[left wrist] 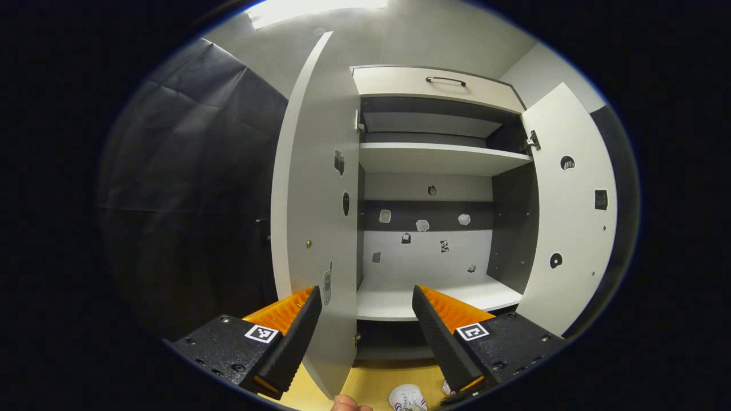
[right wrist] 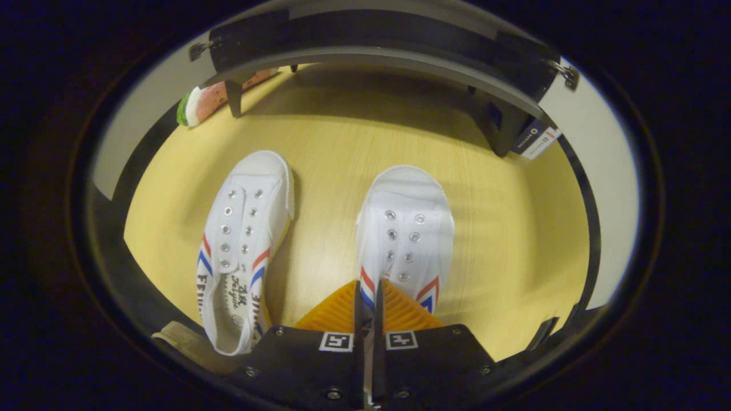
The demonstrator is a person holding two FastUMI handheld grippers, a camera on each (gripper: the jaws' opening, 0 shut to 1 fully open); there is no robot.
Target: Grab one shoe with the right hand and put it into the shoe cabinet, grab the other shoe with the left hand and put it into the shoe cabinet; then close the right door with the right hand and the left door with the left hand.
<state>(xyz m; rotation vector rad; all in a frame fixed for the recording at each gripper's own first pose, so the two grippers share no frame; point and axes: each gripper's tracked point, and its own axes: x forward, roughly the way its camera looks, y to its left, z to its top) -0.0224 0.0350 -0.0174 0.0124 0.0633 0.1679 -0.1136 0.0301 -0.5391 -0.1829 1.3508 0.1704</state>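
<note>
Two white shoes sit side by side on the yellow floor, in front of the shoe cabinet (left wrist: 434,217). The right gripper (right wrist: 368,302) has pinched tight on the side edge of the right shoe (right wrist: 406,228). The left shoe (right wrist: 243,240) waits alone. The left gripper (left wrist: 365,325) is wide open, holding nothing. The shoes look light and soft, so the cloth edge by the opening is a good place to grab

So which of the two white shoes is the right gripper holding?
The right gripper is shut on the right-hand shoe, pinching its side wall near the heel. The other shoe lies free on the wooden floor.
</note>
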